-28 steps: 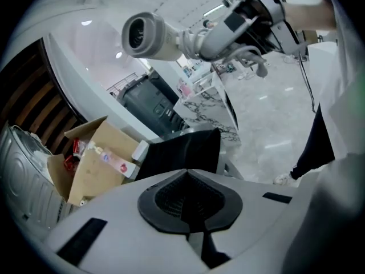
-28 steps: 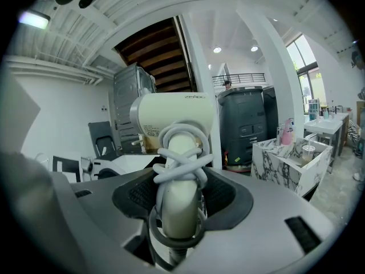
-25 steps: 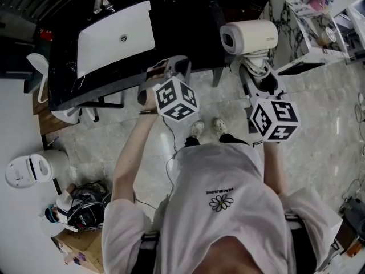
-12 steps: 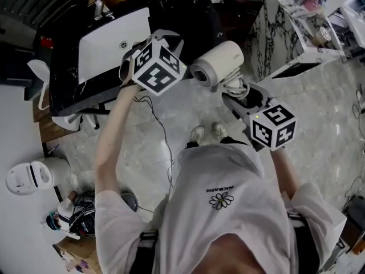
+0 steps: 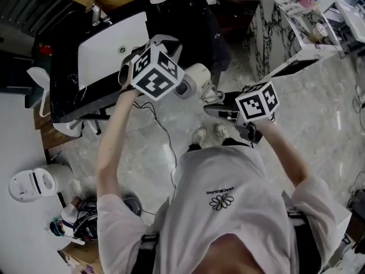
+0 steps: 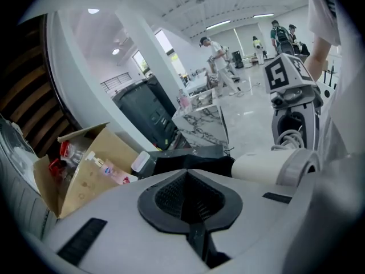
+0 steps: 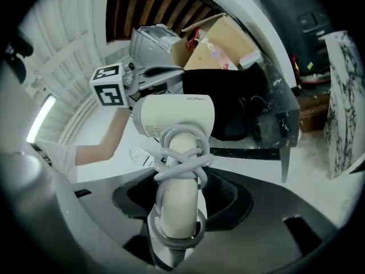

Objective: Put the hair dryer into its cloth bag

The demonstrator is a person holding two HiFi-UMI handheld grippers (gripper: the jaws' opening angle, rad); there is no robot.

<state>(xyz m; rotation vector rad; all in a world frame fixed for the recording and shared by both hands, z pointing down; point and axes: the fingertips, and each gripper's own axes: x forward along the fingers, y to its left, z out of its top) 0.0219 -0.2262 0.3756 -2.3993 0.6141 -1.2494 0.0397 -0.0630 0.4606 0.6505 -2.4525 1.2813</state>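
Two grippers are sharing the job, and what matters is how the hair dryer (image 7: pixel 174 121) is lying relative to the cloth bag (image 7: pixel 225 99). The right gripper (image 7: pixel 178 205) is carrying the dryer in the air. Its jaws are standing fairly wide and clamping the pale handle, which is running straight out along them with the cord (image 7: pixel 181 165) wound around it. The barrel is crossing the handle's top sideways, so the dryer's long axis is pointing away from the right hand toward the dark bag just beyond and slightly to the right of the barrel. The left gripper (image 6: pixel 187 174) is the nearer one to the bag. Its jaws are pressing fully together and appear to be pinching the bag's upper edge, holding it up by the black table (image 5: pixel 63 67), with a cardboard box (image 6: pixel 85 170) behind. No view is showing whether the bag's mouth is gaping. By my judgement, the dryer is needing to go in barrel first, once the opening is facing it.
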